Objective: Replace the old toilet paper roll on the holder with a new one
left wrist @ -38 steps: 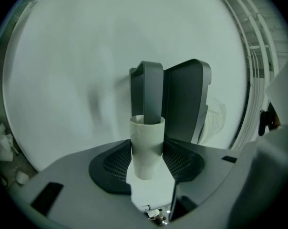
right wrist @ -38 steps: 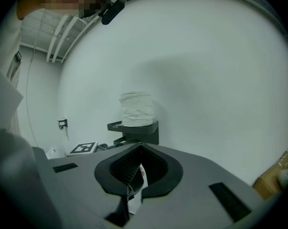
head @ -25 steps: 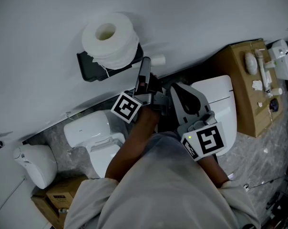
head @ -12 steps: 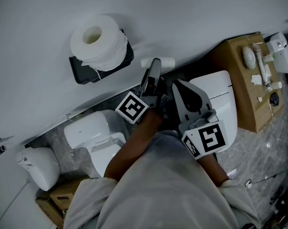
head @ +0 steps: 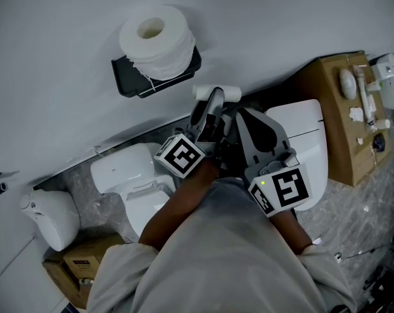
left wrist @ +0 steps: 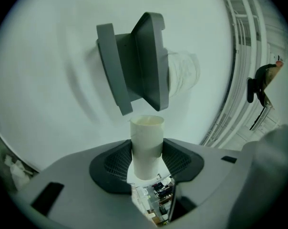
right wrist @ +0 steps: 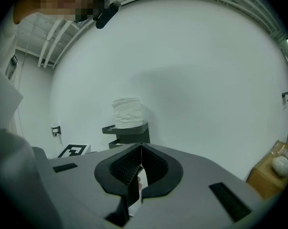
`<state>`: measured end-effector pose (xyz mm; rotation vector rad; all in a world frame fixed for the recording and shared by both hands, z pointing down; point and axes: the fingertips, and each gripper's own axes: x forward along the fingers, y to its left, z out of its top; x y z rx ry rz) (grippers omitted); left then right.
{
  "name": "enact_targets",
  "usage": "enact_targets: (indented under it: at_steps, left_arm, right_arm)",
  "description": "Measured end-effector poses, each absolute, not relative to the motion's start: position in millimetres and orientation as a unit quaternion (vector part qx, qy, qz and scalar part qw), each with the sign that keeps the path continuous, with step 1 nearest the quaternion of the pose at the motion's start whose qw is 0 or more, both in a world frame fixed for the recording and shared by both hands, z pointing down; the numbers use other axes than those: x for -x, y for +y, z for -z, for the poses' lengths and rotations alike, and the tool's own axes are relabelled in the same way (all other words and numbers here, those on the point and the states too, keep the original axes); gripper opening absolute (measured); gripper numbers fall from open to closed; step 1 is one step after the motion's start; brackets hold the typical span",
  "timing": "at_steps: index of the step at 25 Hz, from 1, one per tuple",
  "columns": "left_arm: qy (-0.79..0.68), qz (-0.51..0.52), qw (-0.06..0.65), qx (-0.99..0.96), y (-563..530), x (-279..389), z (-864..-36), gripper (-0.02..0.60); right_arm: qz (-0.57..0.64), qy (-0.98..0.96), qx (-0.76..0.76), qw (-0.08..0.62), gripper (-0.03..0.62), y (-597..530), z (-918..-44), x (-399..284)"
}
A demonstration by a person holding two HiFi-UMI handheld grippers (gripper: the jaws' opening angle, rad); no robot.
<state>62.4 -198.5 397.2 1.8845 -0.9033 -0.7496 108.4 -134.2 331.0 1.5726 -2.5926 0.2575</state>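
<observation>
The white wall [head: 66, 64] fills everything ahead of both claws. Below them are a white toilet [head: 122, 171] and, off to the right claw's side, an open cardboard box [head: 334, 109].

The black holder [head: 128, 83] is fixed to the wall ahead of the left claw and to its left. A full fresh roll [head: 159, 41] stands on end on top of it. In the right gripper view the holder [right wrist: 129, 130] and the roll [right wrist: 126, 111] stand straight ahead, well apart from the tips.

The left claw [head: 210, 106] is clamped on a bare cardboard tube [left wrist: 147, 132], which stands upright between the pads, its open end just short of the holder [left wrist: 134, 66]. The right claw [head: 242, 116] is closed on nothing, its pads together [right wrist: 138, 163].

The old core looks to be off the holder, so the removal step seems nearly done. Next, the tube needs setting aside. Then a claw must open wide enough to take the fresh roll by its sides and mount it.

The soft roll would squash under a hard squeeze. The wall close ahead leaves little depth for the approach. To the sides of and above the holder, the wall is bare.
</observation>
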Motion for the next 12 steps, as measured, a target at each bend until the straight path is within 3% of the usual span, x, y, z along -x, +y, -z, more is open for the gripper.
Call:
enact_targets:
  at_steps: [12]
  left_arm:
    - [-0.425, 0.283, 0.382, -0.77, -163.0, 14.5, -389.2, 0.195]
  right_arm:
    - [-0.077, -0.881, -0.464, 0.038, 0.015, -117.8, -326.3, -46.4]
